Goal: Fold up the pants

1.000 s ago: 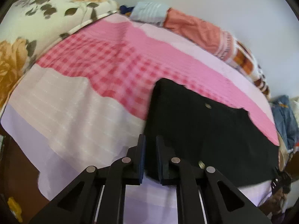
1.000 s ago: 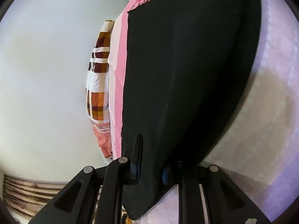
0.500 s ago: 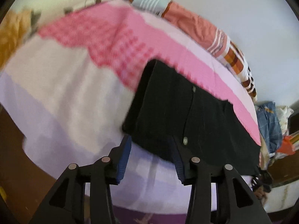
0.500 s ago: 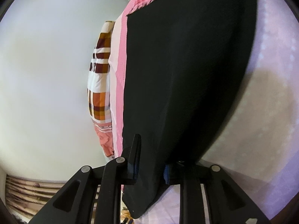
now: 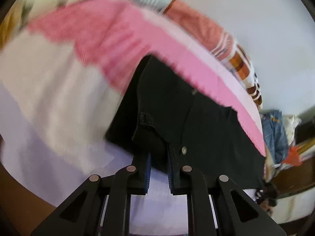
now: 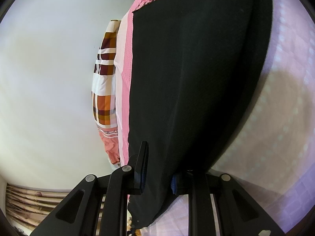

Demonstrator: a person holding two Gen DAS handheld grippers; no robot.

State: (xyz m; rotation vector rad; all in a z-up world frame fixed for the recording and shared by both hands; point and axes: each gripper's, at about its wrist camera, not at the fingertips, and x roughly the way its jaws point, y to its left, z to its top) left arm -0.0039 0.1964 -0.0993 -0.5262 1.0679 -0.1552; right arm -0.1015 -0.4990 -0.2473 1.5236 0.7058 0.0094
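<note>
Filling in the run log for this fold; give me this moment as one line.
left gripper: shut on pants | right gripper: shut on pants | pants: on bed | phase: fold under way

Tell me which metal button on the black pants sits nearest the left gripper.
The lower metal button, right beside the left gripper's finger; the other button lies further up the black pants.

Pink bedsheet [image 5: 122, 37], plaid pillow [image 6: 104, 90]

One black pants [image 5: 196, 122], one bedsheet [image 5: 49, 98], perhaps two pillows [image 5: 206, 31].
</note>
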